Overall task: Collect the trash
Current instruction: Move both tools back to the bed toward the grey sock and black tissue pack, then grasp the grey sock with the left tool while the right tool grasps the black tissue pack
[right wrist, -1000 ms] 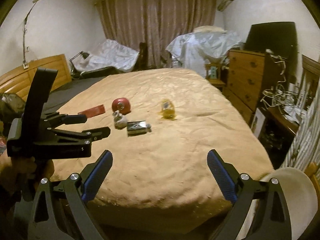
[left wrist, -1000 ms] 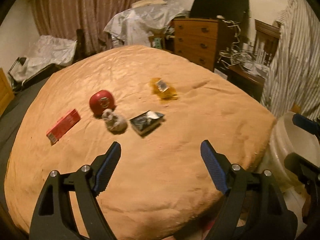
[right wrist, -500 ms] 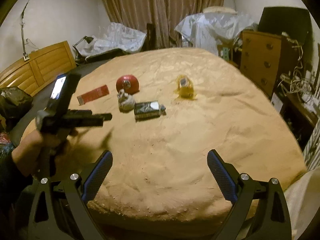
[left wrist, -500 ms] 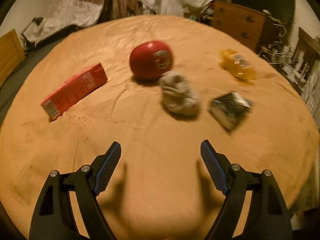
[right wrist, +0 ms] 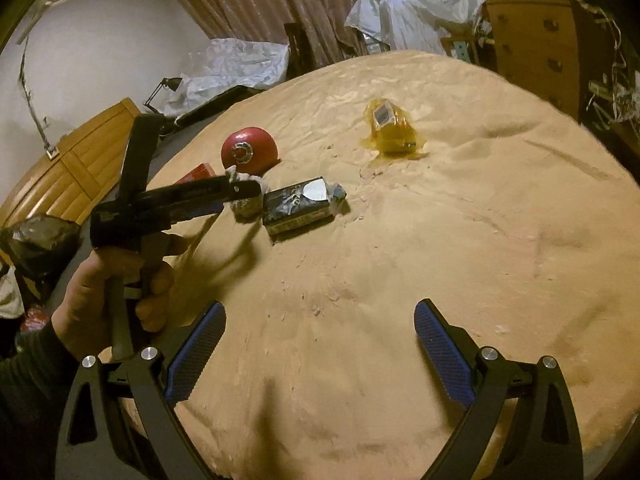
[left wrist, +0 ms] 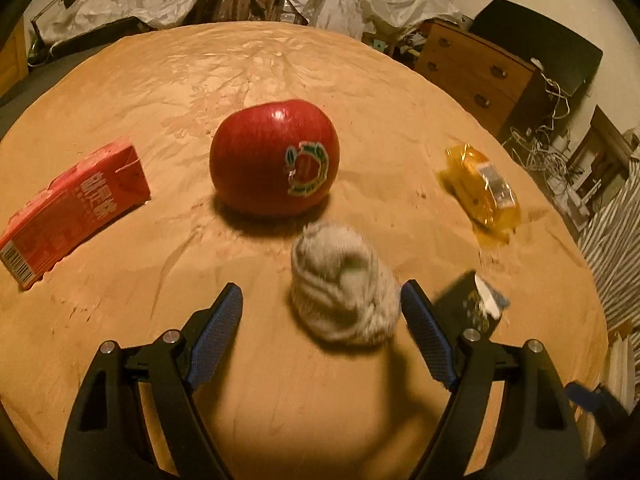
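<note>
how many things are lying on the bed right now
5: red carton far left, apple centre, crumpled wad below it, dark packet beside that, yellow wrapper right.

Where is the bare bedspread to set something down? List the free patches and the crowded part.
Free: the wide stretch of bedspread right of the dark packet and below the yellow wrapper. Crowded: the apple, crumpled tissue, red carton and the packet cluster tightly around the left gripper.

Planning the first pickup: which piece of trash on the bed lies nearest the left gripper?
The crumpled grey wad, just ahead of the left gripper; the red carton, yellow wrapper and dark packet lie off to the sides.
</note>
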The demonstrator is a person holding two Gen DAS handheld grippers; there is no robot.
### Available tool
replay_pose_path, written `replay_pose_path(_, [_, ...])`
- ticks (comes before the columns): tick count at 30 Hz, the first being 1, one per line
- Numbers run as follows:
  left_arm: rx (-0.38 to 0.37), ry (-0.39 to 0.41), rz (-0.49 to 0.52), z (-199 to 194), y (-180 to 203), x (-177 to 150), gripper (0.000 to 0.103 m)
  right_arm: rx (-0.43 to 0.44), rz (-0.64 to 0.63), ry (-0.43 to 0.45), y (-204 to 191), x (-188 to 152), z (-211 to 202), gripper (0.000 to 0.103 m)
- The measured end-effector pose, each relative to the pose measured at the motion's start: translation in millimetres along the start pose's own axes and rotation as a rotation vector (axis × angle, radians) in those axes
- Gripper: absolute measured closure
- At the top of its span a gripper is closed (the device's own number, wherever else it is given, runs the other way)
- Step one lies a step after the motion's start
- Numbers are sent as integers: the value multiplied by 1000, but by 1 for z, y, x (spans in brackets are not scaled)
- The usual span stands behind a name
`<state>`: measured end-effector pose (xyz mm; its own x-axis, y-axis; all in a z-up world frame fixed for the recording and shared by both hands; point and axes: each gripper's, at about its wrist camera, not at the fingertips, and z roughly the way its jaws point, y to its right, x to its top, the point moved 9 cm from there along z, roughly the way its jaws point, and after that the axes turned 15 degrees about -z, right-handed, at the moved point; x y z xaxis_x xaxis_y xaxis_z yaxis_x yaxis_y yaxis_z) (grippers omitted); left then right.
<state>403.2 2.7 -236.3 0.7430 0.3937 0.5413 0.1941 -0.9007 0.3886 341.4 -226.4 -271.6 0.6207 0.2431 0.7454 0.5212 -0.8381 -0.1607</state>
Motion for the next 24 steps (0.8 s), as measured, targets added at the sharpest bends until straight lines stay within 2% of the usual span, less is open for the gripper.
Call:
replay_pose_path(2, [-16, -2, 11, 2, 5, 1, 53, 7, 6, -8, -1, -1, 7, 8])
replay_pose_path(3, [-32, -12, 15, 2, 8, -1, 58, 10, 5, -13, -2, -2, 10, 8])
replay_pose_path(7, [-16, -13, 49, -12, 2, -8, 60, 26, -9, -23, -5, 0, 18, 8])
replay_pose_path(12, [10, -31, 20, -35, -39, -12, 60, 67, -82, -56, -10, 18, 36, 8])
replay_pose_path(15, [10, -49, -13, -42, -65, -17, 57, 60, -134, -82, -12, 32, 54, 8])
replay_pose_path(17, [-1, -60, -45, -43, -75, -23, 41, 80, -113, -80, -13, 43, 64, 8])
replay_pose_path(20, [9, -46, -26, -42, -76, -32, 34, 82, -70, -80, -16, 54, 81, 8])
replay_pose_path(24, [20, -31, -17, -42, -74, -37, 29, 89, 1, -74, -26, 62, 96, 8])
